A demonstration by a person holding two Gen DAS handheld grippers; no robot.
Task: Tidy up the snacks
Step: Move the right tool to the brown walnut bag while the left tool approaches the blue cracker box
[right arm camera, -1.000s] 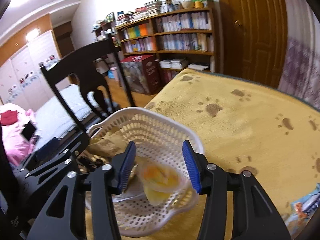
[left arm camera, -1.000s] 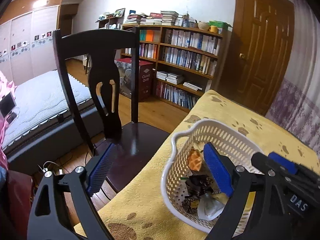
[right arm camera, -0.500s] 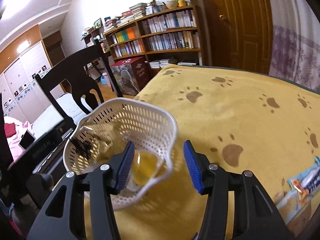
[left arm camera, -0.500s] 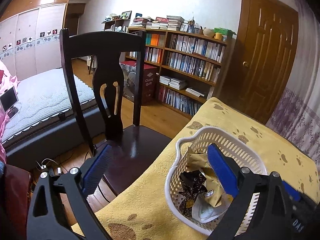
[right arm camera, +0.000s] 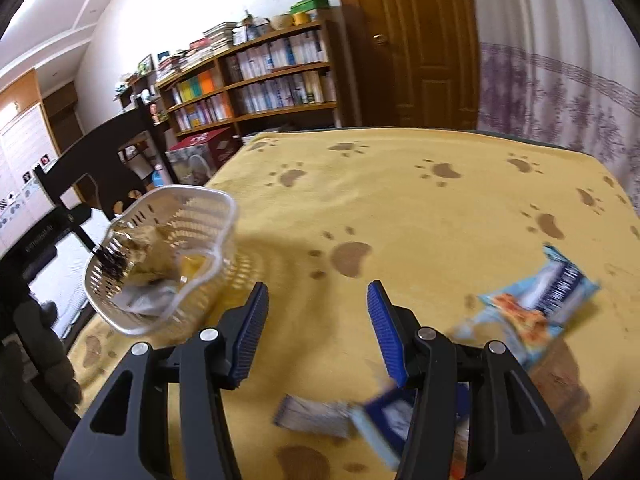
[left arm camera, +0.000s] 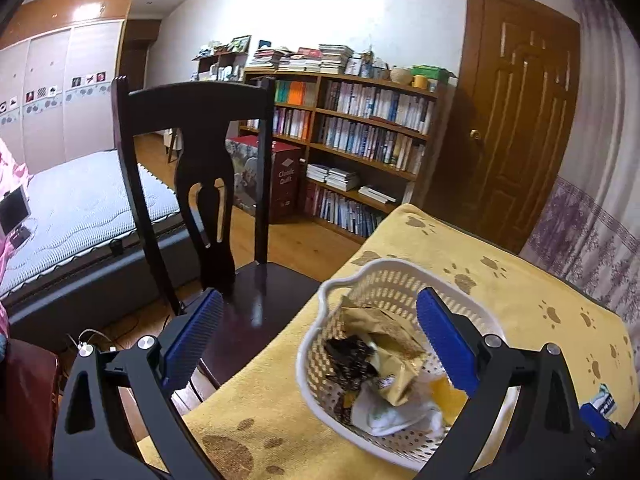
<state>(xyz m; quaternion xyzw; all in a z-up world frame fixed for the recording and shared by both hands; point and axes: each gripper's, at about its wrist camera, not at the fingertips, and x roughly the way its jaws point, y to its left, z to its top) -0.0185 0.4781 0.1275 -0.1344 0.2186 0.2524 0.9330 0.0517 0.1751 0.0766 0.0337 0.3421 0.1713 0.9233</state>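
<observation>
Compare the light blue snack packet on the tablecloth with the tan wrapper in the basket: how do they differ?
The light blue snack packet lies loose and flat on the yellow tablecloth, outside the white basket; the tan wrapper sits inside it, crumpled among other wrappers. The blue packet shows a printed picture and a dark stripe; the tan one looks plain. Neither is held: the left gripper and right gripper are both open and empty.

The right gripper [right arm camera: 316,320] is held agape above the yellow cloth [right arm camera: 420,216], the basket [right arm camera: 160,256] at nine o'clock, wrappers [right arm camera: 536,300] at three.
</observation>
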